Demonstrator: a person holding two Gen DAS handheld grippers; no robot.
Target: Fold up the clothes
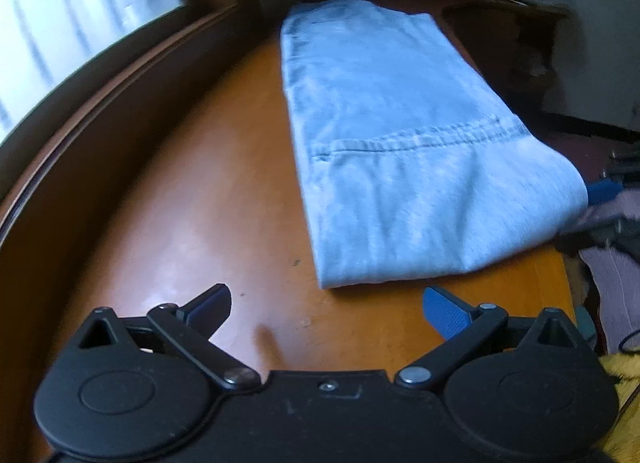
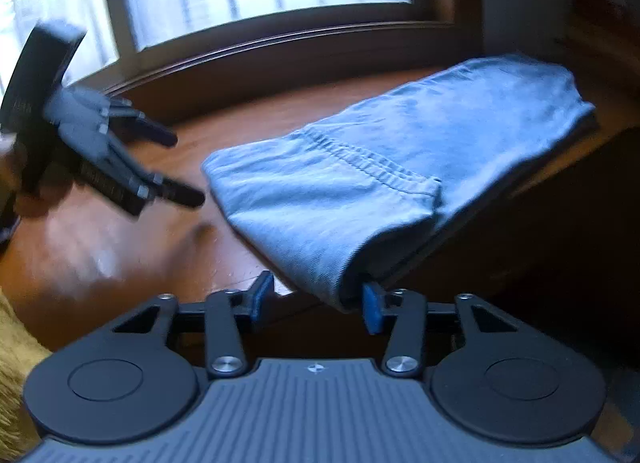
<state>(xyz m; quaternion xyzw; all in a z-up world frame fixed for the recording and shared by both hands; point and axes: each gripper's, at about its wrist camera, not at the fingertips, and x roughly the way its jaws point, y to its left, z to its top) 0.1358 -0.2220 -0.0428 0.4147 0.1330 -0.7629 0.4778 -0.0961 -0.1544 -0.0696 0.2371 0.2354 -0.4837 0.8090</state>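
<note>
Since the folded jeans point(image 1: 400, 151) lie soft and heavy on the table point(image 1: 200, 203), the right gripper point(image 2: 316, 299), apparently not yet pinching, straddles their six o'clock corner; left gripper point(image 1: 326, 309) spread, empty.

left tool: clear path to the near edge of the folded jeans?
Probably yes. The left tool is open, holds nothing, and only bare table lies between it and the jeans. The right tool works the other corner.

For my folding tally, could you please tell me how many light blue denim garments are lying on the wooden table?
1. The folded light blue denim garment lies on the orange-brown wooden table, its near corner between the right gripper pads. Others may lie outside both views.
</note>
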